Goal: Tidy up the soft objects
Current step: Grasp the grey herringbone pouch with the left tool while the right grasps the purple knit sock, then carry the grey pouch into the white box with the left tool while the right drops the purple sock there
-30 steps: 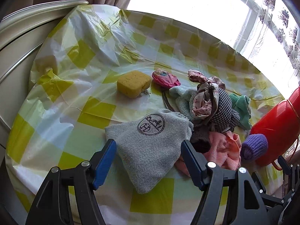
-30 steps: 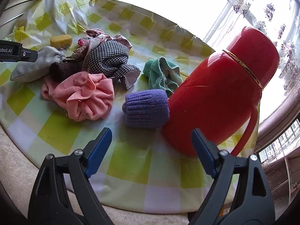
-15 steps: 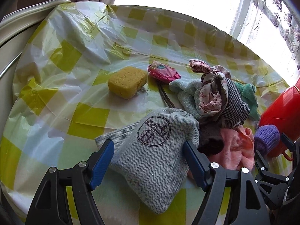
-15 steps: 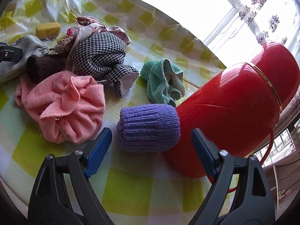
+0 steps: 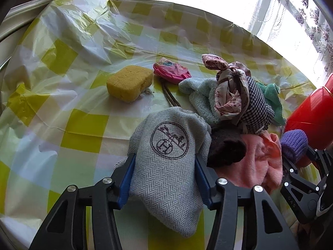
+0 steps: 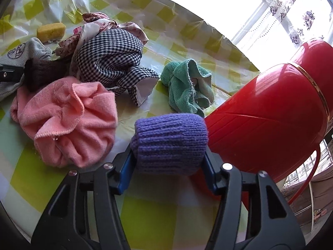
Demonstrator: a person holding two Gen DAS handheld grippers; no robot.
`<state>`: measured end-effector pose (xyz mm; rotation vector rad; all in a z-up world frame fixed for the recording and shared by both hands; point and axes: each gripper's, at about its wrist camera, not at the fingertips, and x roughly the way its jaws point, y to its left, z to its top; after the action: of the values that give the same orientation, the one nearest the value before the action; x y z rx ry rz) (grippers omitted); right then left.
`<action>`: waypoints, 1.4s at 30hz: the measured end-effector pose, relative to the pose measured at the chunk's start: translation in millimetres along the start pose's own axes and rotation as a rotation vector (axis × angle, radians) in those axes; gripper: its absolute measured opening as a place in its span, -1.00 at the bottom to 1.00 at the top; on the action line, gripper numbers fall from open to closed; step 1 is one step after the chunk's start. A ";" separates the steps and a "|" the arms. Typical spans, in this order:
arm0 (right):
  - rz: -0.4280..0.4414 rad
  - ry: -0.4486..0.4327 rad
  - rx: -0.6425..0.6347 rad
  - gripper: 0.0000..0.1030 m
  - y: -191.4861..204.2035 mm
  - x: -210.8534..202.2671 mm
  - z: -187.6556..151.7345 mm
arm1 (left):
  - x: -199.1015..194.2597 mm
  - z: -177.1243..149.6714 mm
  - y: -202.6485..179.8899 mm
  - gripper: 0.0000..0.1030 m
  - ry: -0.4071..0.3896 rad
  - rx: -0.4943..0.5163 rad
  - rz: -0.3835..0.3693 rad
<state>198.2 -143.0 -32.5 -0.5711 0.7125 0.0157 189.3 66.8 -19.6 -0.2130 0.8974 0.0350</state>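
The grey herringbone pouch [image 5: 166,179] with a round stamped emblem lies at the near edge of the desk [image 5: 68,125], just left of the pile of cloths, and the left gripper [image 5: 164,179] has its jaws, which have just been closing, pinching the pouch from both sides so the fabric bunches up between the blue pads. The purple knitted roll [image 6: 169,143] lies just right of the pile, touching the side of the red thermos [image 6: 268,125], and the right gripper [image 6: 168,166] has its jaws (also just closed in) pressed against both ends of the roll.

The pile itself holds a pink towel [image 6: 66,120] at its near side, a dark brown piece [image 5: 225,148] on the towel's left edge, a black-and-white checked cloth [image 6: 110,58] behind, and a floral scarf [image 5: 229,87] on top. A green cloth [image 6: 187,87] sits just right of the pile, a pale mint towel [image 5: 199,95] on its far left. Left of the pile lie a pink pouch [image 5: 171,73] and a yellow sponge [image 5: 130,86].
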 end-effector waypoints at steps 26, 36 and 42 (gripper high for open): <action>0.160 -0.015 0.159 0.14 -36.3 -53.4 -30.7 | -89.5 -37.4 -4.8 0.00 -0.163 -0.120 0.072; 0.171 -0.027 0.203 0.14 -50.3 -73.9 -46.8 | -116.5 -55.1 -54.9 0.00 -0.202 -0.024 0.029; 0.175 -0.032 0.241 0.14 -63.0 -85.2 -57.1 | -124.5 -65.8 -87.6 0.00 -0.193 0.028 -0.017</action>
<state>110.9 -210.0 16.4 -0.2765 0.7193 0.1005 71.2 -24.6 52.4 -0.1878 0.7039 0.0265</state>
